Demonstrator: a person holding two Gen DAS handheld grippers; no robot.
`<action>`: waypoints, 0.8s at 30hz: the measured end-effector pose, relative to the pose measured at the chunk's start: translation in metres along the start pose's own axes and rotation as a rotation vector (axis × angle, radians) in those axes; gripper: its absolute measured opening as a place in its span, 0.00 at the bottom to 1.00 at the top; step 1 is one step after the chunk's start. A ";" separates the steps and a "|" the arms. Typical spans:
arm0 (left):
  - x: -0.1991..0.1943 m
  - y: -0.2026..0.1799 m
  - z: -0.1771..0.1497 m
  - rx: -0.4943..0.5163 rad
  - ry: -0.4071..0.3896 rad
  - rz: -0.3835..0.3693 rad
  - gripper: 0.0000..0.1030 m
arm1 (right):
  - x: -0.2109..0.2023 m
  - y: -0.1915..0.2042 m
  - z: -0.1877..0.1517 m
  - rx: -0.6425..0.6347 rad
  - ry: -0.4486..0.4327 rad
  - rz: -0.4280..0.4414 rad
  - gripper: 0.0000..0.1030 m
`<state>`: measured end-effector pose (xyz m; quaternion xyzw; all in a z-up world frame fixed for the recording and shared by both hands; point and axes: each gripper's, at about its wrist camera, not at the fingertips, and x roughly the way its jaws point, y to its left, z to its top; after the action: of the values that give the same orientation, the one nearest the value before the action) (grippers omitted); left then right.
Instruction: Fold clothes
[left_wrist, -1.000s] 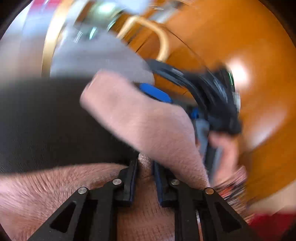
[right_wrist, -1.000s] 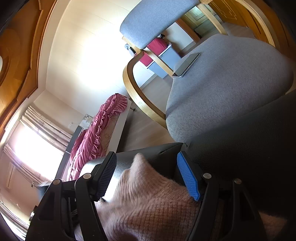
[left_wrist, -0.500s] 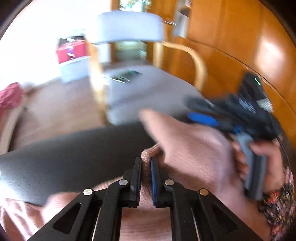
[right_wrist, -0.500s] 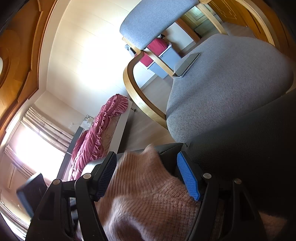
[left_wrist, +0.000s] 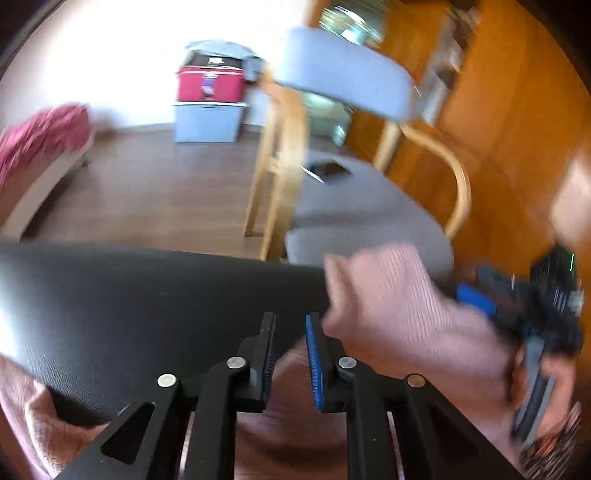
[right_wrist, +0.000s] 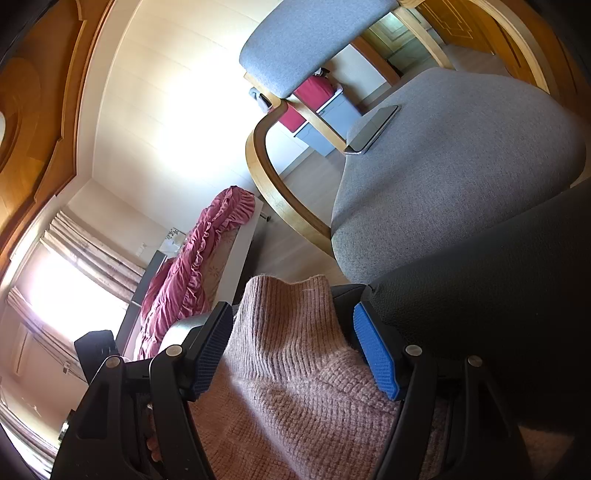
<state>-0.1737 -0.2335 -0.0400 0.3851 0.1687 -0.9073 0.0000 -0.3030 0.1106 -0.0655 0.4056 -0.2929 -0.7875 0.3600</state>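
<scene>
Between 0.5 s ago and this moment your left gripper (left_wrist: 290, 354) let go: its 2 fingers, which had been pinched nearly together on the pink knit sweater (right_wrist: 295, 373), stood apart with a clear gap, and no fabric was caught between the pads. The wool lay below and behind that gripper, and a sleeve end rose just to its right. The left view was also swinging, blurred, with the grey chair (left_wrist: 354, 210) ahead of it. I judged that you had finished placing that part of the sweater and released it, so this hand was free for a new hold.

Your right gripper (right_wrist: 295, 347) looked much as it had 1 s ago: fingers spread wide, the ribbed cuff or collar end of the sweater lying loose between them and touching neither pad, so it was not grasping anything.

The sweater rested on the black table (left_wrist: 147, 306), under and behind both grippers. In the right view its ribbed end pointed forward, away from the gripper toward the table's far edge, and its long axis ran along the gripper's own line. How many folds it already carried could not be read from these views.
</scene>
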 end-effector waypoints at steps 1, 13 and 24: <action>0.001 0.007 0.000 -0.033 -0.006 -0.009 0.15 | 0.000 0.000 0.000 -0.002 0.001 -0.002 0.69; 0.005 0.028 -0.029 0.199 0.014 0.476 0.23 | 0.000 0.005 0.000 -0.029 0.003 0.002 0.75; 0.003 -0.004 0.000 0.013 0.002 0.214 0.20 | -0.010 0.014 0.003 -0.072 -0.076 0.012 0.77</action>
<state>-0.1760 -0.2295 -0.0411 0.4020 0.1205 -0.9028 0.0944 -0.2968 0.1113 -0.0486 0.3605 -0.2802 -0.8101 0.3678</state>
